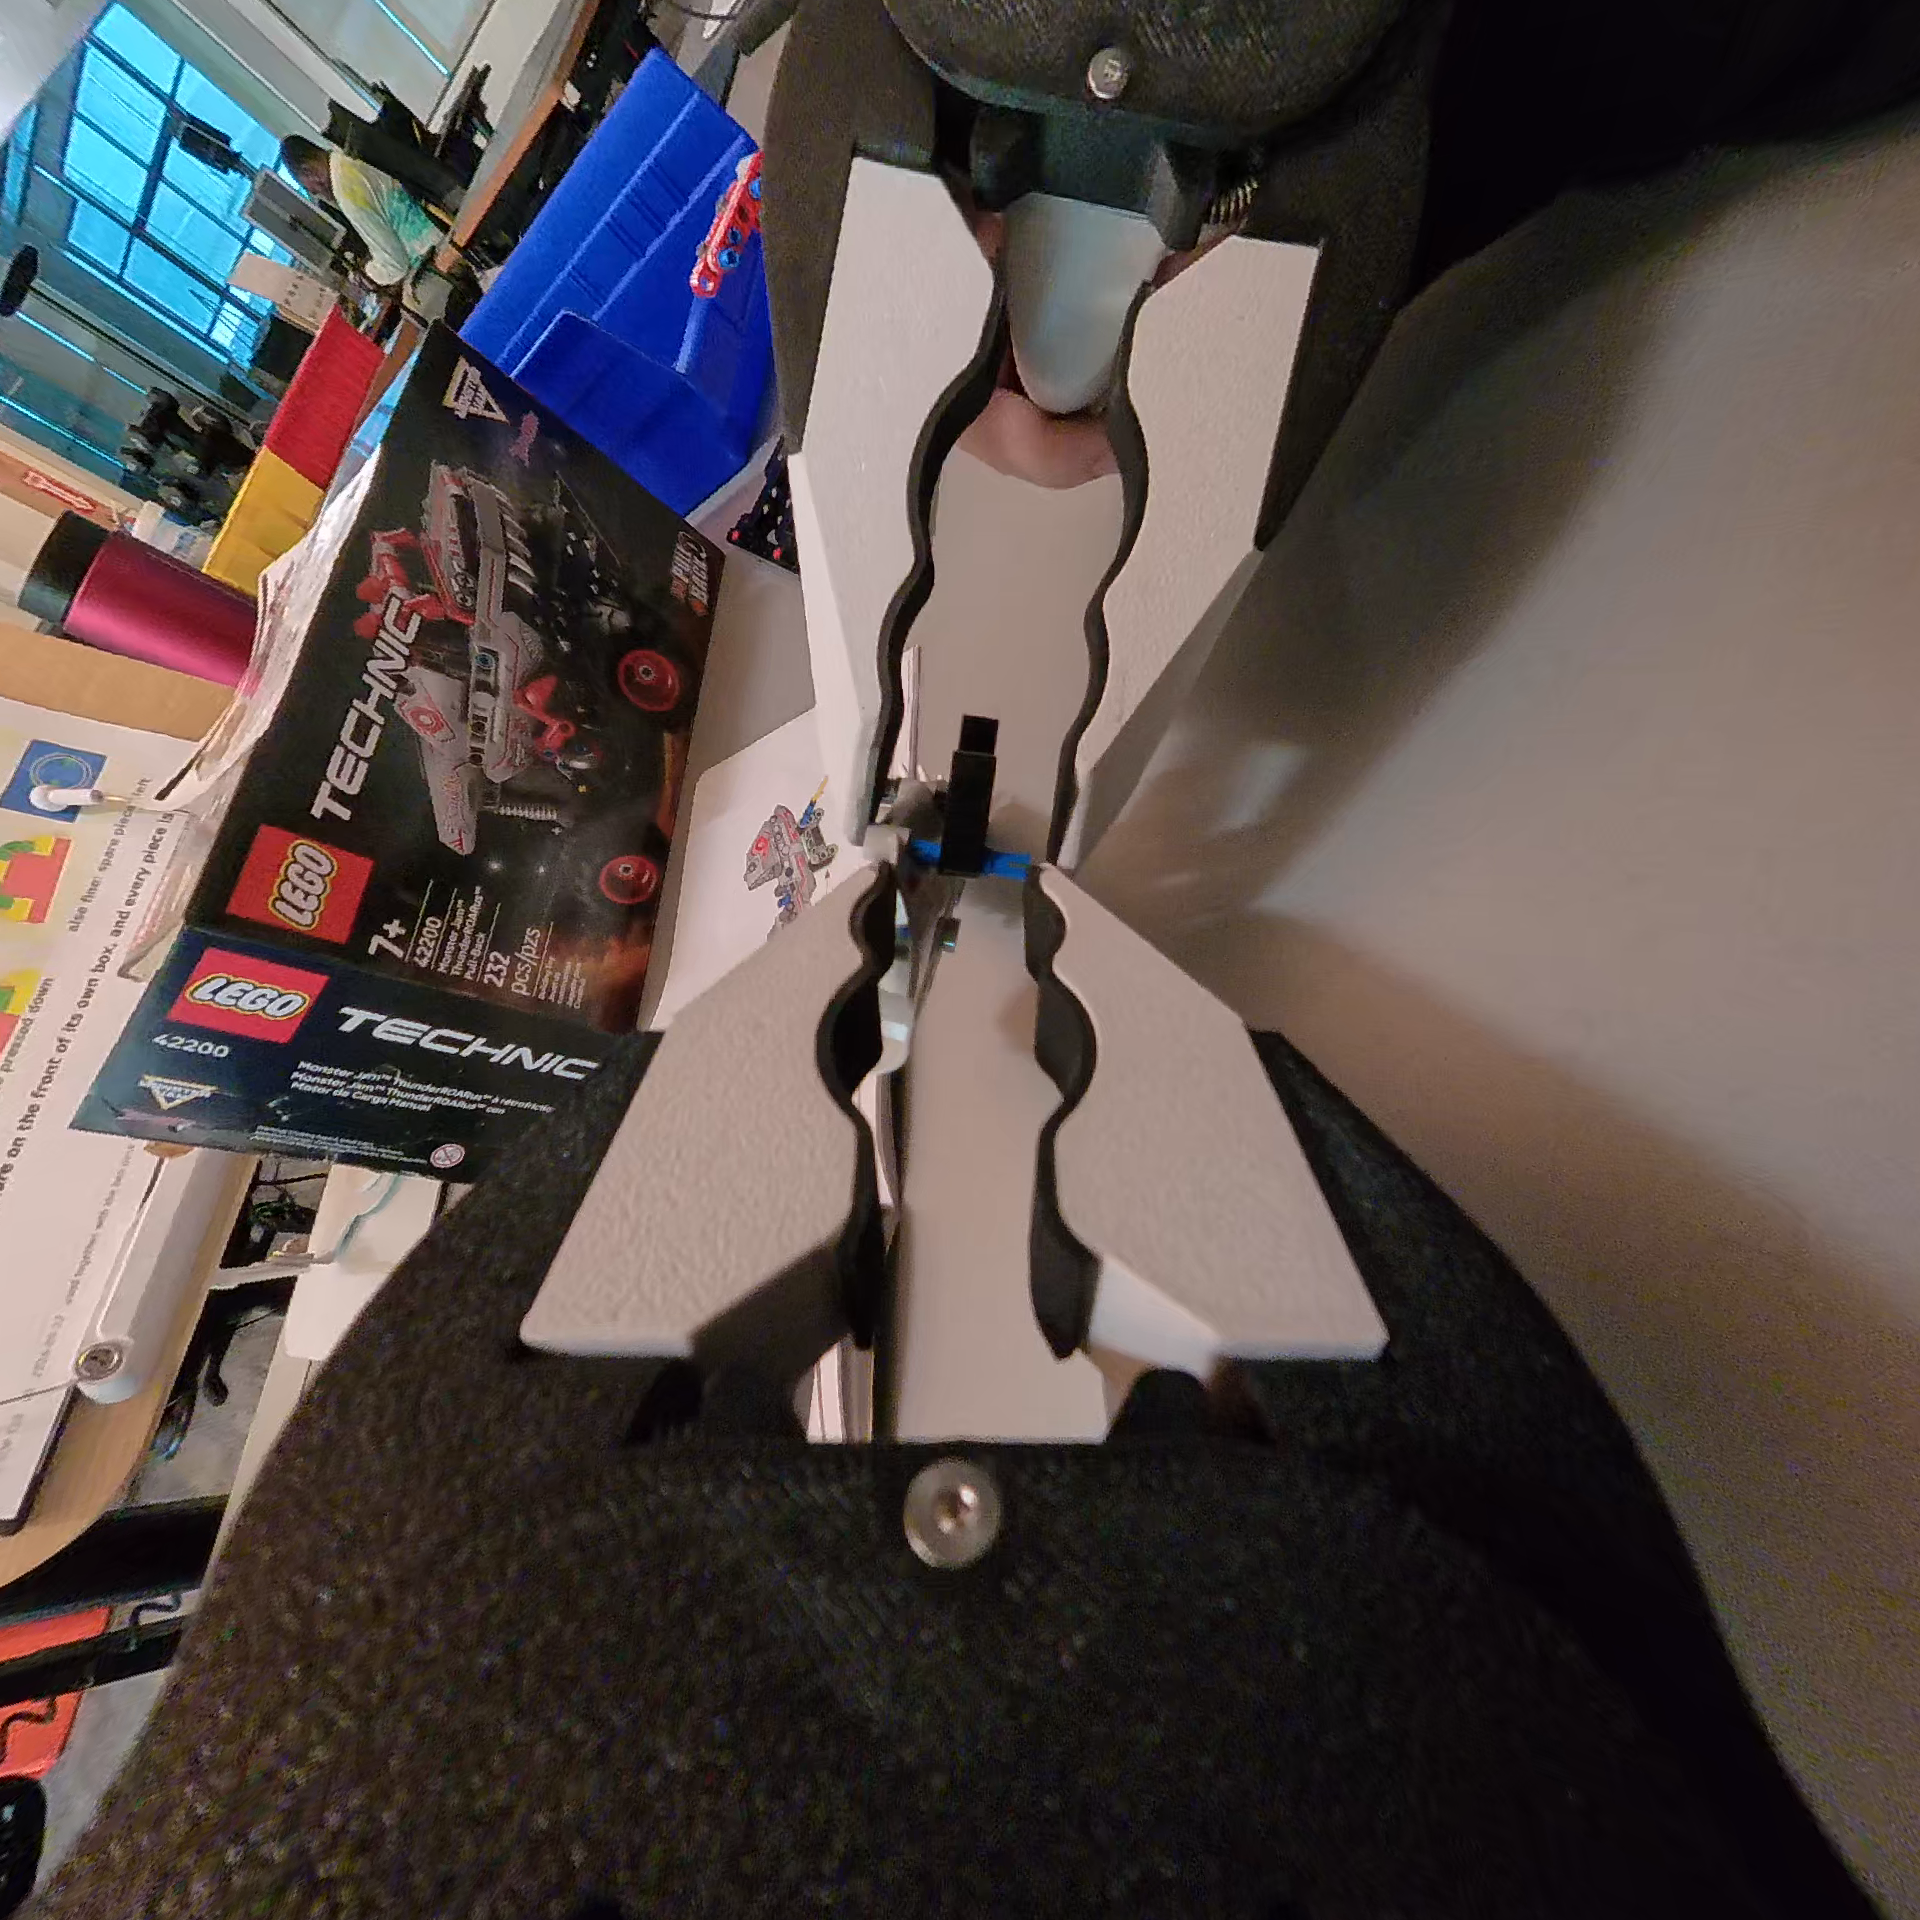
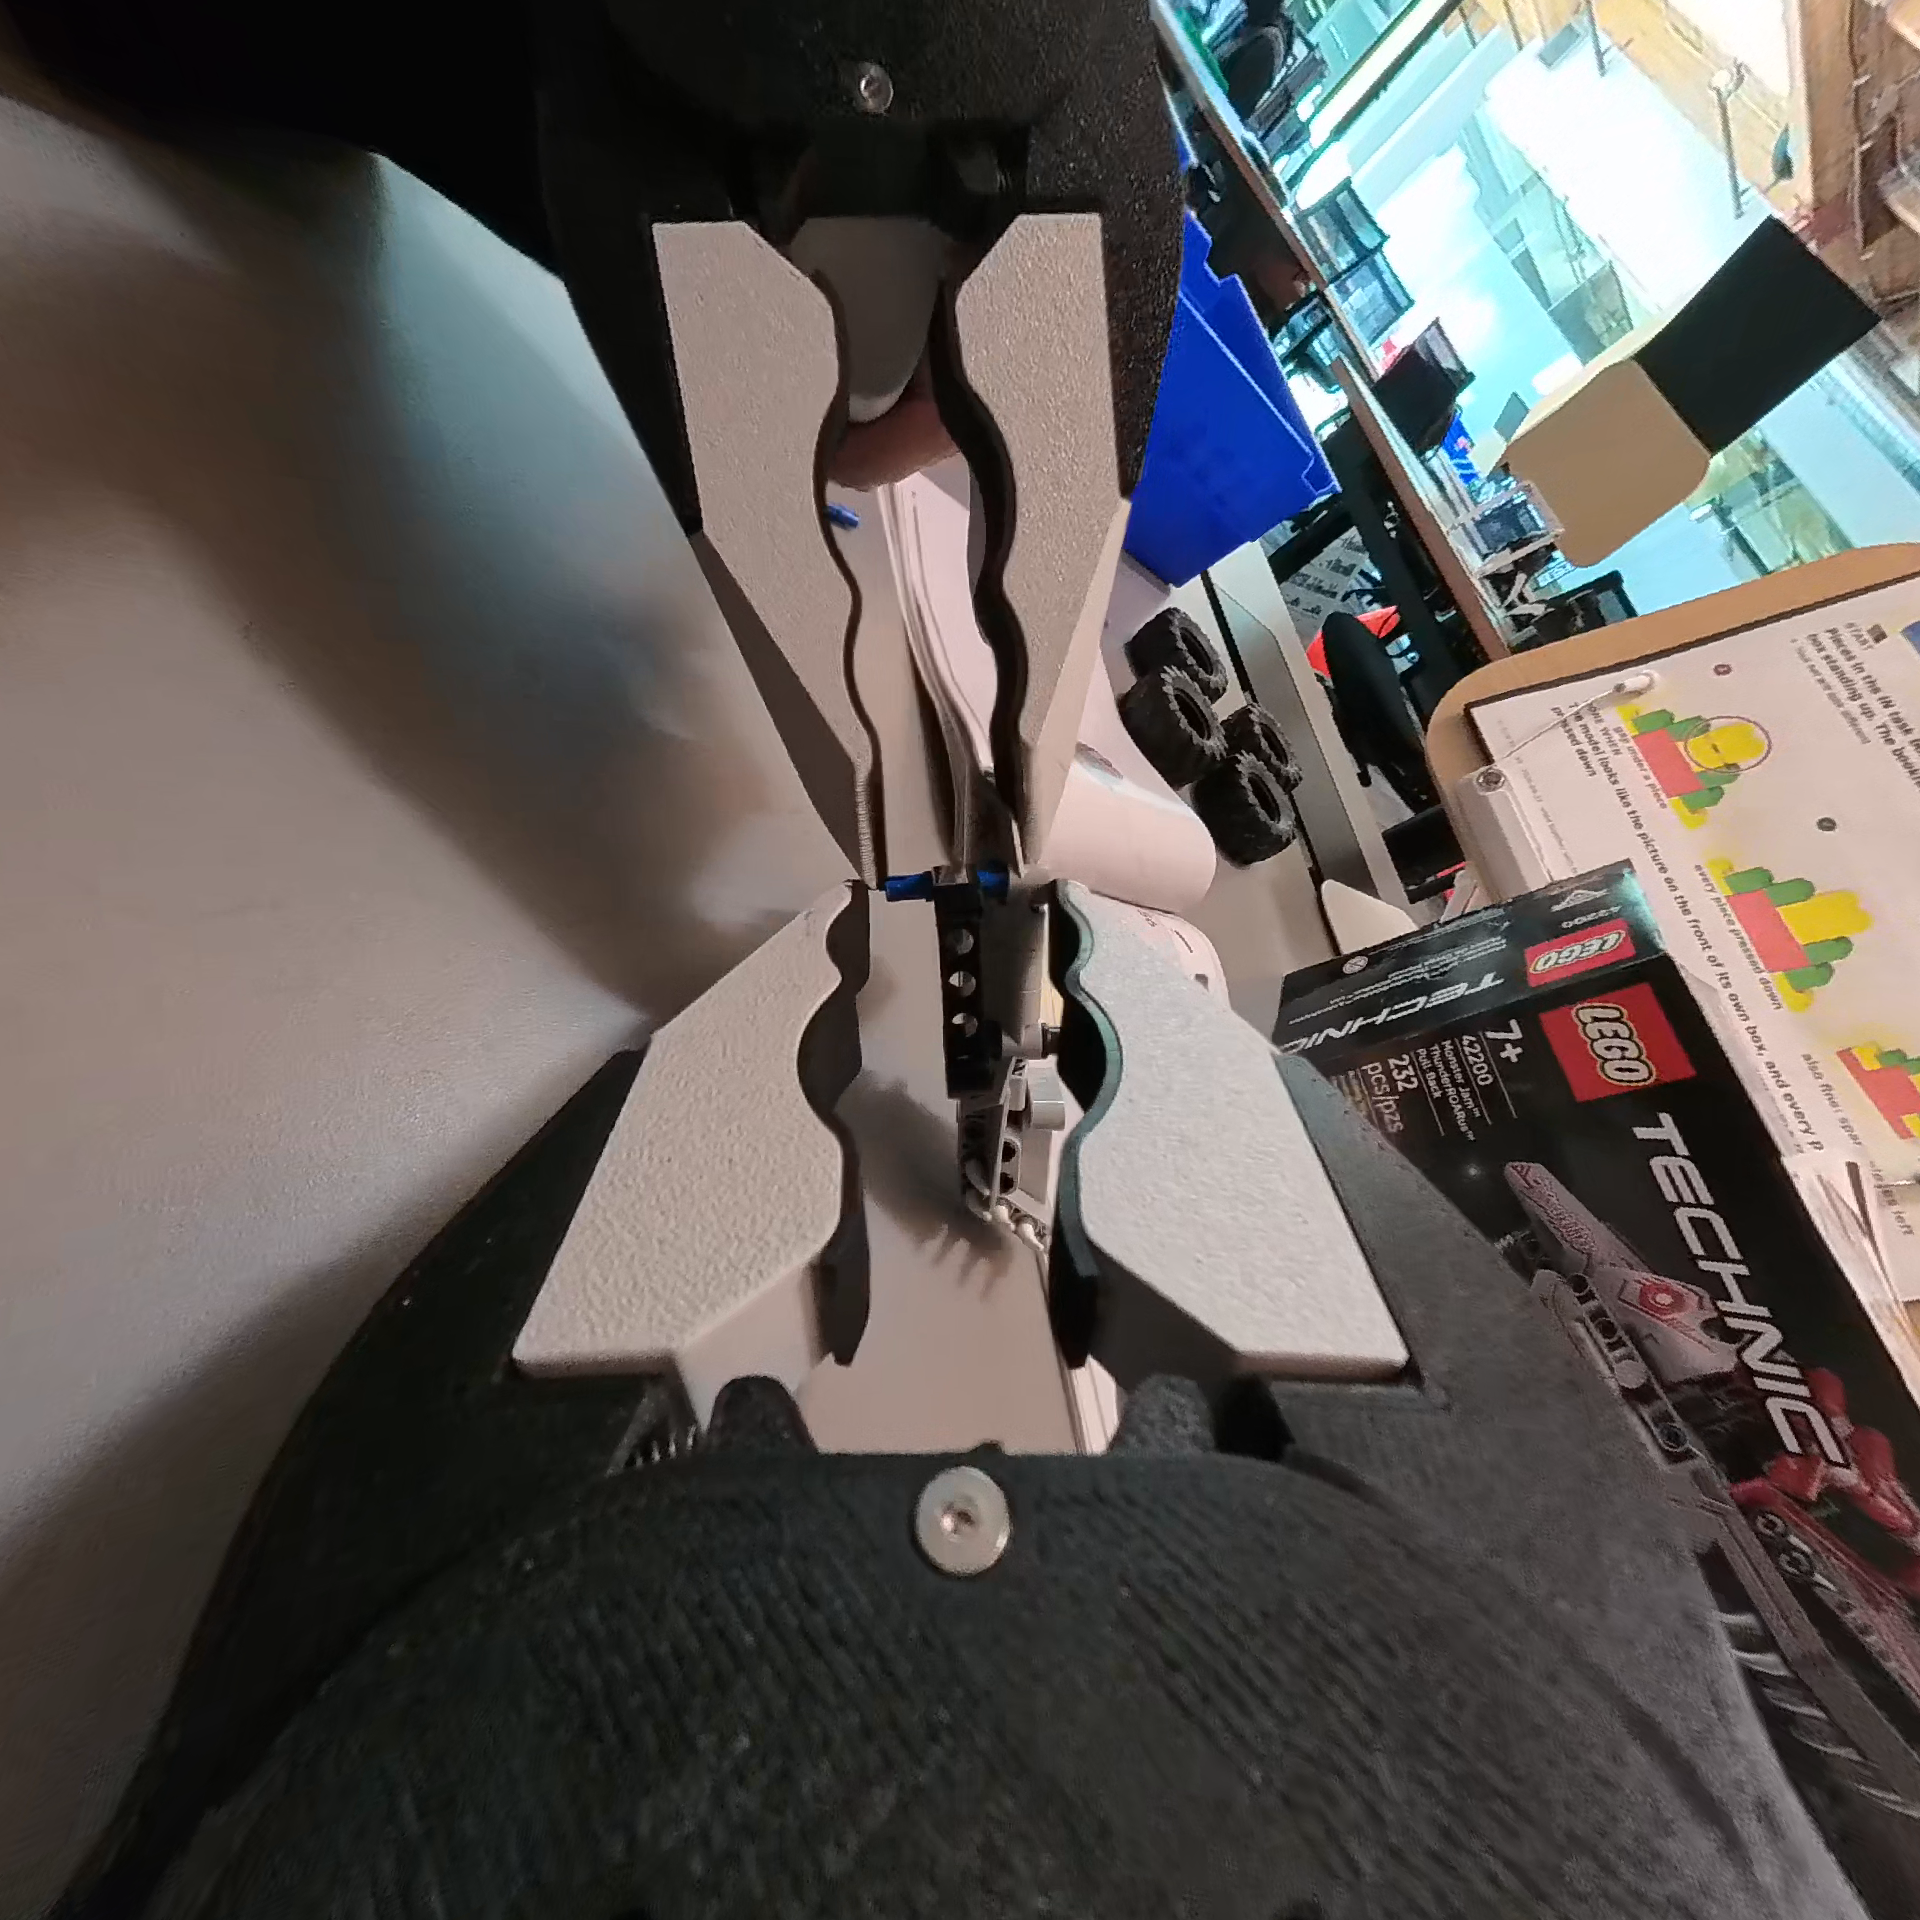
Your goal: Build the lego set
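A small lego assembly hangs in the air between my two grippers, which meet tip to tip. It has a black beam with holes (image 2: 961, 997), grey parts (image 2: 1023, 1091) and a blue pin (image 2: 914, 884) across its end. The black beam (image 1: 971, 790) and blue pin (image 1: 966, 858) also show in the left wrist view. My right gripper (image 2: 961, 899) is closed around the beam and grey parts. My left gripper (image 1: 956, 878) is closed at its tips on the blue pin end. The jaws of both stand narrowly apart. Each gripper shows in the other's view: the right (image 1: 966, 826), the left (image 2: 948, 857).
The black lego box (image 1: 436, 748) (image 2: 1558, 1091) stands beside the grippers. A blue bin (image 1: 644, 312) (image 2: 1226, 416) holds a red beam (image 1: 727, 229). Several black tyres (image 2: 1216, 727) and an open booklet (image 1: 769, 831) lie on the white table (image 1: 1558, 623). A pink bottle (image 1: 156, 613) stands further off. Less than 4 cm separates the two grippers' tips.
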A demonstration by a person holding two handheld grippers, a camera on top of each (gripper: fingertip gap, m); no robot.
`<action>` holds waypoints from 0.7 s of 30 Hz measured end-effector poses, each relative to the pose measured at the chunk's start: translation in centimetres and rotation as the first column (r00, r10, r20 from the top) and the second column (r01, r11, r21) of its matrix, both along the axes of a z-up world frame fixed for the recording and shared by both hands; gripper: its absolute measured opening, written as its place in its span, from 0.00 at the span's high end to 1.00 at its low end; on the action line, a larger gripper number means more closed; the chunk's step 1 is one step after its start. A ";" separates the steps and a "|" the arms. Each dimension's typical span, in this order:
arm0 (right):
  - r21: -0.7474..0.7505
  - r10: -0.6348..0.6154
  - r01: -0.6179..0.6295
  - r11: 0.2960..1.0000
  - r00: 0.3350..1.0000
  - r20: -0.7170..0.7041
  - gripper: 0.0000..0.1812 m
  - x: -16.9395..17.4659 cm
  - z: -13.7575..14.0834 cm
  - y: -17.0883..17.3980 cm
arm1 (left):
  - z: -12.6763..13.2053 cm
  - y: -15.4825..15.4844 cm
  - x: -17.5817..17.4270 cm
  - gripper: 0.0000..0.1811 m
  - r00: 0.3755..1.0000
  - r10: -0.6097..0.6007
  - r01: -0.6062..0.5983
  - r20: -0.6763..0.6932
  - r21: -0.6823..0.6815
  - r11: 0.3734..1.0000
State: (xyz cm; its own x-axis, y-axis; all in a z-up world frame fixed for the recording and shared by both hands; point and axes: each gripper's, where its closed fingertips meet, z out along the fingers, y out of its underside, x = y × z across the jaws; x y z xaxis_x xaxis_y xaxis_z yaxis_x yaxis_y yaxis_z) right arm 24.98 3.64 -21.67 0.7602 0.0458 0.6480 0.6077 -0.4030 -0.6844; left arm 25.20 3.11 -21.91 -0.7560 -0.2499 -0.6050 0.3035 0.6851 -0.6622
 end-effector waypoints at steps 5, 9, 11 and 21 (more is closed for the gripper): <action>-0.003 0.003 -0.003 1.000 1.000 -0.011 0.82 -0.1 -0.1 0.0 | 0.0 0.1 0.0 0.88 1.000 0.000 -0.001 0.016 0.018 1.000; -0.004 -0.016 0.016 1.000 1.000 -0.012 0.84 0.2 0.0 0.1 | 0.0 0.1 0.1 0.88 1.000 0.013 -0.014 0.018 0.031 0.999; -0.008 -0.026 0.026 1.000 1.000 -0.011 0.84 0.3 0.0 0.1 | 0.0 0.2 0.3 0.88 1.000 0.026 -0.026 0.013 0.038 0.999; -0.005 -0.048 0.047 0.999 0.999 -0.016 0.85 0.4 0.1 0.3 | 0.2 0.3 0.3 0.89 0.999 0.041 -0.041 0.011 0.040 0.998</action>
